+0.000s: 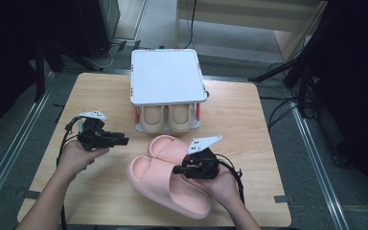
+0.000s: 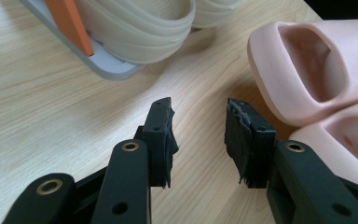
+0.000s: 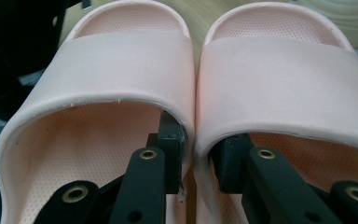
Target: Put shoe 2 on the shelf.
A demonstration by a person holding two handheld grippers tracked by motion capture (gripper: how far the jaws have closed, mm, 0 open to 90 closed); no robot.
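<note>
Two pink slippers lie side by side on the wooden table [image 1: 249, 120], one nearer me [image 1: 163, 187] and one farther [image 1: 165, 147]. In the right gripper view, the straps of the left slipper [image 3: 121, 65] and the right slipper [image 3: 279, 74] meet in the middle. My right gripper [image 3: 198, 149] has one jaw inside each slipper and is shut on their two touching inner walls; the high view shows it [image 1: 177, 169] over the pair. My left gripper [image 1: 124, 140] hovers to the left of them. It is open and empty [image 2: 198, 133] just above the wood, with a pink slipper [image 2: 279, 79] close on its right.
A small shoe rack with a white top [image 1: 166, 76] and orange posts stands at the table's back centre, with a beige pair of slippers [image 1: 165, 117] on its lower shelf. Its grey base [image 2: 107, 63] and a beige slipper [image 2: 140, 32] lie ahead of the left gripper.
</note>
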